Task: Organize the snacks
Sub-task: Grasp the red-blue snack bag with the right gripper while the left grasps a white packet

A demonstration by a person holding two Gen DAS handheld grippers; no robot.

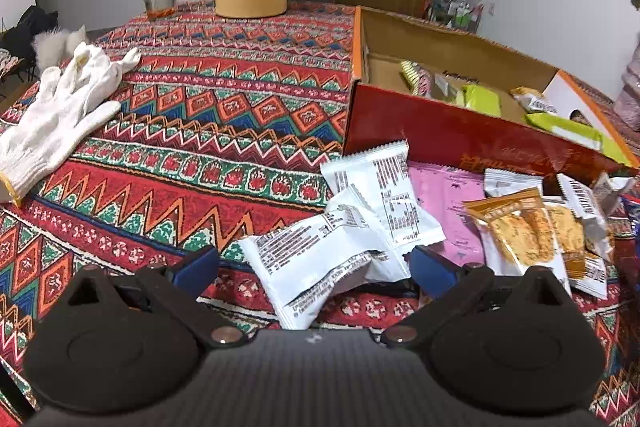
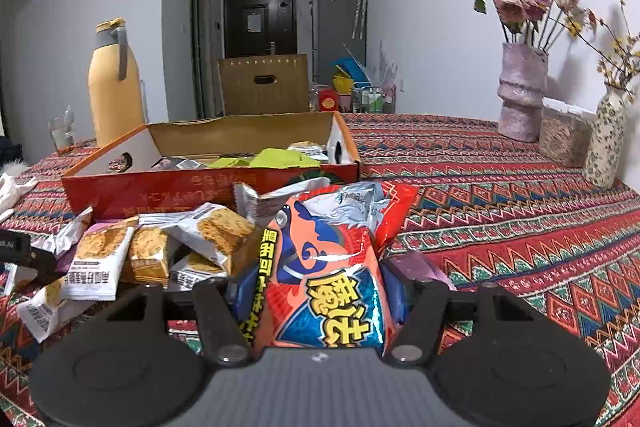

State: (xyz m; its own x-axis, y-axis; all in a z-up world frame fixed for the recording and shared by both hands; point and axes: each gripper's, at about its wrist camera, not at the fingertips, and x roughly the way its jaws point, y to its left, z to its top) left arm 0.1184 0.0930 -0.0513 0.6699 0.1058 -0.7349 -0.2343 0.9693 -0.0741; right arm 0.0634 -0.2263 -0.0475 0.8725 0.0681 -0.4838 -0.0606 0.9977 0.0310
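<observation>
1. Pinching a red snack bag point(image 2: 320, 267), the right gripper point(image 2: 320, 297) is pressing its blue pads against both sides of the pack, just in front of the heap on the tablecloth point(image 2: 520, 227).
2. Spreading wide, the left gripper point(image 1: 314, 263) is straddling a white packet point(image 1: 316, 259) without its pads touching it.
3. Several green and yellow packs are already lying inside the cardboard box point(image 1: 440, 135), so the sorting is looking partly done.
4. Many snacks are still waiting outside: white packets, cracker packs point(image 2: 148, 255) and a pink pack point(image 1: 444, 195), all piling up against the box's red front wall.
5. Both grippers are pointing downward and forward, the left one tilting more steeply toward the table.
</observation>
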